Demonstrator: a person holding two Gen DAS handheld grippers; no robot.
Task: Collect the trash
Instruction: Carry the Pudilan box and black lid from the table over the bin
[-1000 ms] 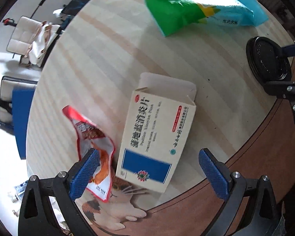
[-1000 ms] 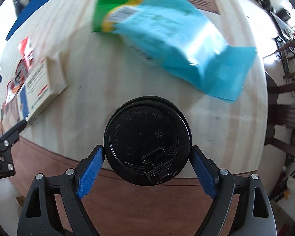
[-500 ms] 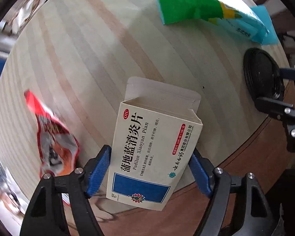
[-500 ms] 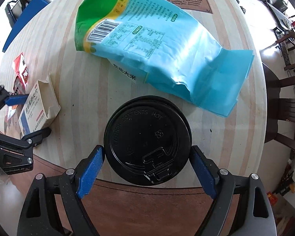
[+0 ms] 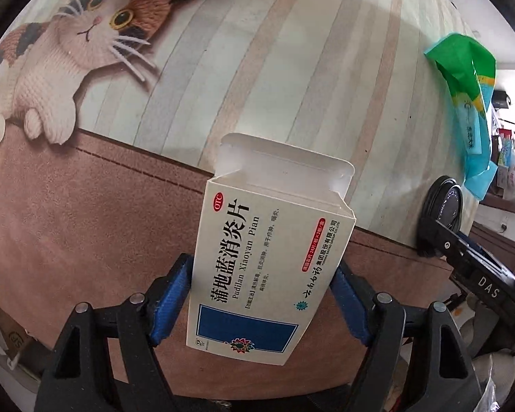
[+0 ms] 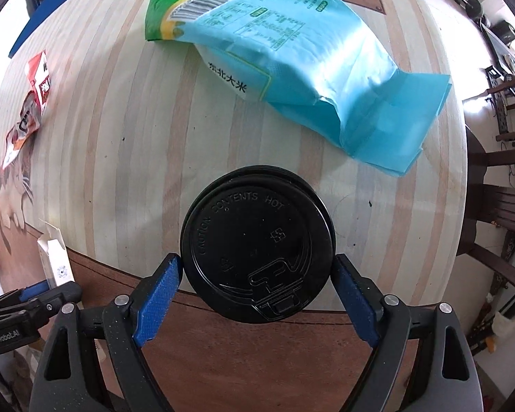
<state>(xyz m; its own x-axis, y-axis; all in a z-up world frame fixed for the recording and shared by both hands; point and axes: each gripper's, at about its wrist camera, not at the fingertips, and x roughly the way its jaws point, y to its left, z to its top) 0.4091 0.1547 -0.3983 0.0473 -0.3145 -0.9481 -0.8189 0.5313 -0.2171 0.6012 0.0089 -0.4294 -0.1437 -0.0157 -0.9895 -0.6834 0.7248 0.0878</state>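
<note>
My left gripper (image 5: 262,264) is shut on a white and blue medicine box (image 5: 271,240), its blue pads pressing both long sides. The box's end flap stands open, and it hangs over the table's brown rim (image 5: 86,223). From the right wrist view the box (image 6: 53,257) shows at the lower left. My right gripper (image 6: 255,267) points straight down around a cup with a black lid (image 6: 257,243). Its pads touch the lid's rim on both sides while the jaws are opening slightly. The cup (image 5: 444,206) shows at the right in the left wrist view.
A green and blue rice bag (image 6: 292,44) lies on the round striped table beyond the cup. A red snack wrapper (image 6: 27,103) lies at the far left, over a printed cat (image 5: 68,41). Wooden chairs (image 6: 498,206) stand to the right of the table.
My left gripper closed on the medicine box, then rolled and carried it toward the table's rim. The right gripper stayed around the cup.
</note>
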